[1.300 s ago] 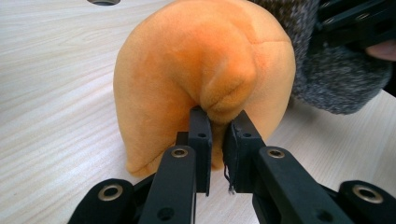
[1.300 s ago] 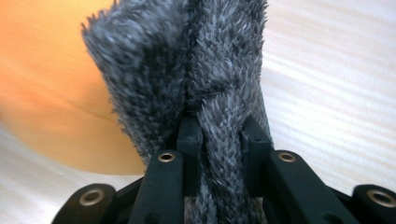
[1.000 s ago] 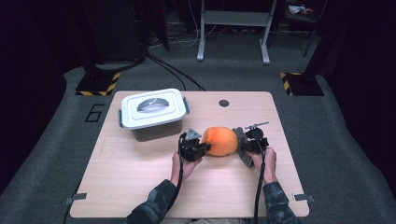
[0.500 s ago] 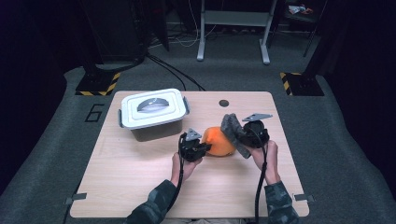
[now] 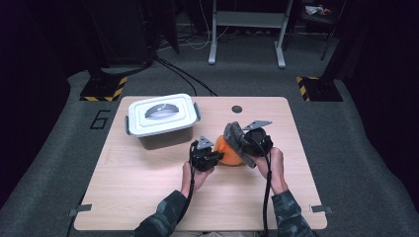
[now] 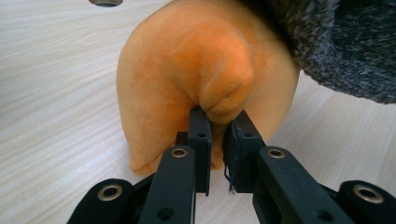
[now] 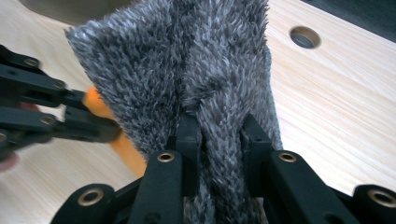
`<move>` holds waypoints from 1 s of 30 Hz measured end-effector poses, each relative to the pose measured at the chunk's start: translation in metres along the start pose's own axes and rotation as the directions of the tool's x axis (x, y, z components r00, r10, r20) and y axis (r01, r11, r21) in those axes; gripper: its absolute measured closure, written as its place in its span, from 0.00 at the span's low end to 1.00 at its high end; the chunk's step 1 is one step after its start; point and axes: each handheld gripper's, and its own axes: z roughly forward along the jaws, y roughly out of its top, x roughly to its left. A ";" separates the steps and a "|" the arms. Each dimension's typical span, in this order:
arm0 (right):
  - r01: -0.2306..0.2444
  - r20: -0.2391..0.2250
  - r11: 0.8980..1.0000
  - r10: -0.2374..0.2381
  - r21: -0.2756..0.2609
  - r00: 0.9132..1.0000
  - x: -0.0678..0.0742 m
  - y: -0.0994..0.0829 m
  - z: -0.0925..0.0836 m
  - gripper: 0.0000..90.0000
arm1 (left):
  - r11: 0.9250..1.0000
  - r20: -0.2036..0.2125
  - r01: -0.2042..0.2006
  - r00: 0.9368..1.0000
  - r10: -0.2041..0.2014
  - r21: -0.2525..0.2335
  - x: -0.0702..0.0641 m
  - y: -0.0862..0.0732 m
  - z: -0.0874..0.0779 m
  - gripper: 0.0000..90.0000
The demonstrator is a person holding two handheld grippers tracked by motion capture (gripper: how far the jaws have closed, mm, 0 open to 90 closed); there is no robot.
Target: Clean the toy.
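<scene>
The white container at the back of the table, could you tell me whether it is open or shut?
Shut: the white container has its lid seated flat across the top in the high view.

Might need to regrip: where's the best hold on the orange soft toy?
Grip the small bulge on the orange soft toy where the left gripper pinches now, coming in level from the person's left. It sticks out and is narrow enough for the jaws; the grey fuzzy cloth covers the other side.

Orange plush cloth bunched mid-table, fuzzy grey cloth lifted, draped partly over it, apparently touching
</scene>
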 end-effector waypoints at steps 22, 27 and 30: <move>-0.207 0.046 0.968 0.202 0.145 0.978 -0.057 -0.060 0.045 0.82 | 1.000 0.005 0.006 1.000 -0.006 0.000 0.002 0.000 0.000 0.90; -0.216 0.070 0.969 0.209 0.123 0.975 -0.059 -0.059 0.035 0.82 | 1.000 0.002 0.016 1.000 -0.016 -0.008 0.003 0.000 0.001 0.90; -0.195 0.079 0.980 0.190 0.047 0.978 -0.056 -0.049 0.013 0.82 | 1.000 0.002 0.018 1.000 -0.018 -0.010 0.002 -0.001 0.001 0.90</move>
